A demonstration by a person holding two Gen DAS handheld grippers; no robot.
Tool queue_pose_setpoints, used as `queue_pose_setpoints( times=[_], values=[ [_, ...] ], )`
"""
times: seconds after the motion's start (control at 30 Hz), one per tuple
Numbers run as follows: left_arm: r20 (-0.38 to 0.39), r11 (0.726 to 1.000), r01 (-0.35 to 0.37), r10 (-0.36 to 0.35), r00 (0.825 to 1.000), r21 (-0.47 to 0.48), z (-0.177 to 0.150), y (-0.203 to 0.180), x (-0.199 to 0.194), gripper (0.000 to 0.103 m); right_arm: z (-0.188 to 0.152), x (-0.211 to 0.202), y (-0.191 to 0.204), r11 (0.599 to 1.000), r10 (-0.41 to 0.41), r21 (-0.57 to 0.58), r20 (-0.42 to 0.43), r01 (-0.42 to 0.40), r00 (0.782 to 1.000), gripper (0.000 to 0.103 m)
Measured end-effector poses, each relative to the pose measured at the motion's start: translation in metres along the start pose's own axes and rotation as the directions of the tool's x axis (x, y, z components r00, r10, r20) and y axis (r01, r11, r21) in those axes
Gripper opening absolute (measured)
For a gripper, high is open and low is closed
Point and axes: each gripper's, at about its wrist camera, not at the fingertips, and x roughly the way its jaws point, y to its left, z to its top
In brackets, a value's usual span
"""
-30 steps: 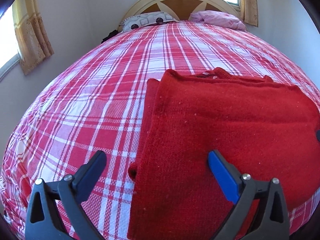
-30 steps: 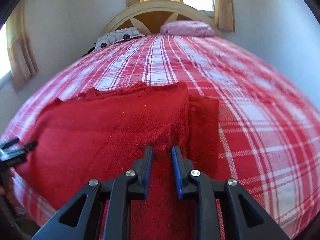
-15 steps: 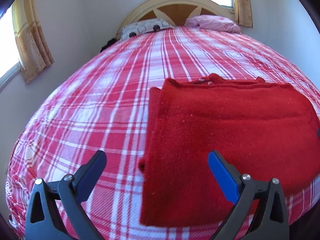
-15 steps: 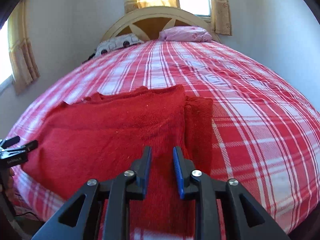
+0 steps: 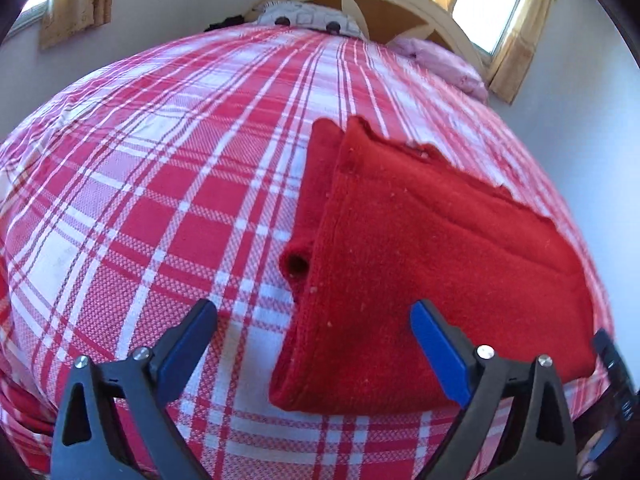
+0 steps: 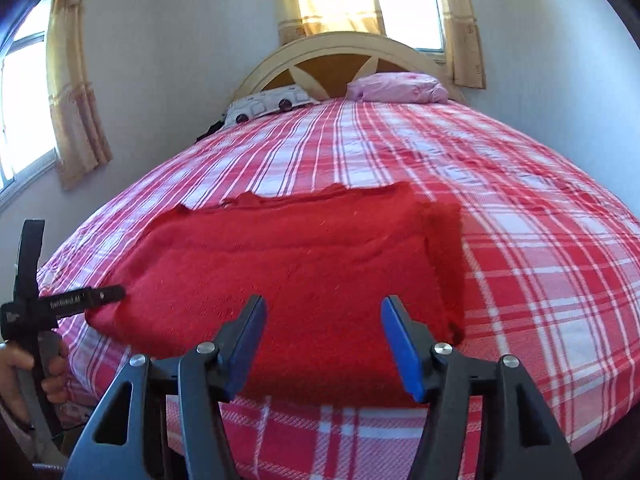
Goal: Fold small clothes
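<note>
A red knitted garment (image 5: 432, 264) lies folded flat near the front edge of the bed; it also shows in the right wrist view (image 6: 296, 276). A sleeve end with a round cuff opening (image 5: 297, 265) sticks out at its left side. My left gripper (image 5: 314, 344) is open and empty, just in front of the garment's near left corner. My right gripper (image 6: 323, 340) is open and empty, above the garment's near edge. The left gripper's body (image 6: 52, 304) shows at the garment's left corner in the right wrist view.
The bed has a red and white plaid cover (image 5: 168, 184). Two pillows (image 6: 396, 87) lie at the wooden headboard (image 6: 336, 56). Walls and curtained windows stand close on both sides. The bed's front edge (image 6: 360, 436) is just below my grippers.
My right gripper has opened from shut and pulled back toward the bed's front edge. My left gripper has tilted and shifted nearer the garment's left corner. The garment lies still.
</note>
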Motion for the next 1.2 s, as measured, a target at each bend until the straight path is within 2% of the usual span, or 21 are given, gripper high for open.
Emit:
queue_pose_setpoints(
  times=[0.1, 0.17, 0.23, 0.3, 0.5, 0.63, 0.7, 0.73, 0.77, 1.03, 1.2],
  values=[
    [0.011, 0.998, 0.050, -0.050, 0.999, -0.037, -0.002, -0.001, -0.002, 0.088, -0.002, 0.002, 0.001, 1.000, 0.013, 0.011, -0.012, -0.013, 1.000, 0.061],
    [0.006, 0.995, 0.088, -0.087, 0.996, -0.038, -0.003, -0.002, -0.004, 0.067, -0.003, 0.002, 0.001, 1.000, 0.019, 0.018, -0.011, -0.019, 1.000, 0.061],
    [-0.015, 0.994, 0.108, -0.109, 0.994, -0.012, -0.004, -0.009, -0.002, 0.058, -0.002, 0.000, 0.001, 1.000, 0.025, 0.019, -0.006, -0.025, 1.000, 0.061],
    [-0.012, 0.996, 0.083, -0.083, 0.996, 0.017, -0.005, -0.014, 0.000, 0.058, -0.001, -0.001, 0.003, 0.999, 0.032, 0.016, -0.001, -0.032, 0.999, 0.061],
    [-0.021, 0.999, 0.053, -0.053, 0.998, 0.010, -0.001, -0.016, 0.005, 0.056, -0.003, 0.001, 0.003, 0.998, 0.048, 0.029, -0.014, -0.048, 0.999, 0.061],
    [-0.023, 1.000, 0.018, -0.017, 1.000, 0.014, -0.001, -0.016, 0.006, 0.042, -0.005, 0.002, 0.001, 0.997, 0.059, 0.047, -0.023, -0.058, 0.998, 0.061],
    [-0.031, 1.000, 0.028, -0.028, 0.999, 0.007, 0.001, -0.015, 0.006, 0.030, -0.005, 0.001, 0.002, 0.997, 0.061, 0.046, -0.022, -0.060, 0.998, 0.061],
    [-0.040, 0.999, 0.047, -0.047, 0.998, -0.009, 0.002, -0.014, 0.006, 0.018, -0.005, 0.001, 0.002, 0.997, 0.061, 0.046, -0.022, -0.060, 0.998, 0.061],
    [-0.043, 0.998, 0.059, -0.059, 0.997, -0.021, 0.002, -0.013, 0.006, 0.016, -0.005, 0.000, 0.002, 0.997, 0.063, 0.047, -0.022, -0.062, 0.998, 0.061],
    [-0.009, 0.999, -0.026, 0.027, 1.000, 0.040, 0.002, -0.029, -0.005, 0.014, 0.006, -0.003, 0.007, 0.994, 0.100, 0.040, -0.018, -0.099, 0.995, 0.061],
    [0.031, 0.997, -0.040, 0.038, 0.999, 0.073, 0.007, -0.039, -0.017, 0.014, 0.018, 0.000, 0.014, 0.988, 0.149, 0.051, -0.015, -0.148, 0.989, 0.061]
  ],
)
